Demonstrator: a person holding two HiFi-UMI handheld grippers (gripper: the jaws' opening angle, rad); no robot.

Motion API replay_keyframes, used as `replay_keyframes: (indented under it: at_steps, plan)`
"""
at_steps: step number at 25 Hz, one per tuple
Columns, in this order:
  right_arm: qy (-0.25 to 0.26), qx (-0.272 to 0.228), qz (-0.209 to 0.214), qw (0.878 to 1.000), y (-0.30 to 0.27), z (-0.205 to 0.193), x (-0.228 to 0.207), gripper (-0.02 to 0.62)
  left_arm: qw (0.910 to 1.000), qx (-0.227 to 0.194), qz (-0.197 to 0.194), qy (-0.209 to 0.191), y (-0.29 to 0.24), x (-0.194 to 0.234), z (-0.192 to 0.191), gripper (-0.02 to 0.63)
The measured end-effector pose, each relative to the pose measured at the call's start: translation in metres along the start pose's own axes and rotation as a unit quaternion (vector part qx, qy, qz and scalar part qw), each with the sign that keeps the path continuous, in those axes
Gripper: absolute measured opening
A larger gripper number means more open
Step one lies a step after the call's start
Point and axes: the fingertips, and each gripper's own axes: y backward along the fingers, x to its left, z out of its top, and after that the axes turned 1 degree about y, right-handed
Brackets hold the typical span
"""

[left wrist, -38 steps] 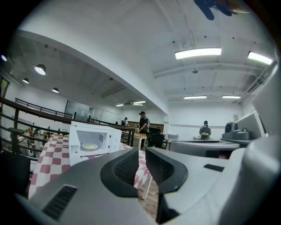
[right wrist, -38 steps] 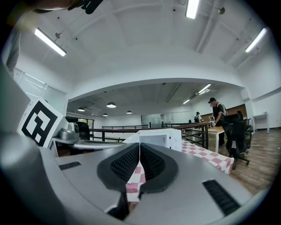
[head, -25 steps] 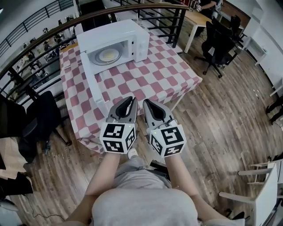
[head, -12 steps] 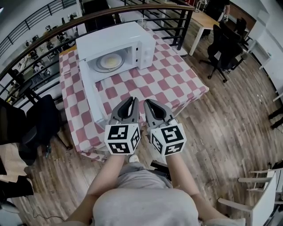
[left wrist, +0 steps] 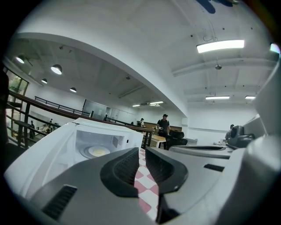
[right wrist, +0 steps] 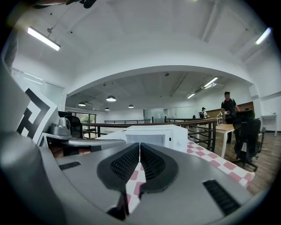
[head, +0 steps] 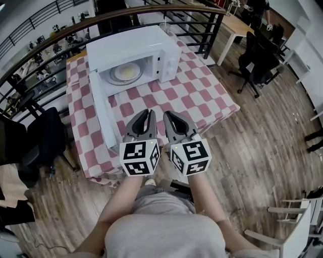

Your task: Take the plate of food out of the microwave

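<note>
A white microwave (head: 151,43) stands at the far side of a table with a red-and-white checked cloth (head: 202,95). Its door (head: 103,111) hangs open to the left. Inside lies a round plate of yellowish food (head: 125,73), which the left gripper view also catches as a plate (left wrist: 97,151) in the lit cavity. My left gripper (head: 150,112) and right gripper (head: 167,114) are side by side over the table's near edge, well short of the microwave. Both are shut with nothing in them. The right gripper view shows the microwave (right wrist: 153,132) straight ahead beyond the closed jaws.
A black railing (head: 151,12) runs behind the table. Black office chairs (head: 257,60) and a wooden desk (head: 237,22) stand at the right. A dark chair (head: 48,133) is at the table's left side and a white chair (head: 298,227) at bottom right. The floor is wood.
The table and microwave have come slightly closer and shifted right in the head view. Both grippers keep the same shut pose side by side.
</note>
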Motion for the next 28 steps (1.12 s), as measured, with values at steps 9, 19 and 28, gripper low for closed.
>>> replay_keyframes:
  at_steps: [9,19,28]
  plan:
    - [0.013,-0.003,0.037,0.999,-0.037,0.007,-0.004,0.028,0.9994,-0.001,0.03,0.017,-0.026,0.021,0.0,0.031]
    - [-0.007,0.004,0.093,0.996,-0.084,0.008,-0.034,0.029,0.9969,-0.016,0.073,0.025,-0.071,0.04,0.011,0.031]
    - [-0.037,0.025,0.142,0.989,-0.123,-0.003,-0.057,0.031,0.9911,-0.028,0.126,0.033,-0.1,0.059,0.014,0.031]
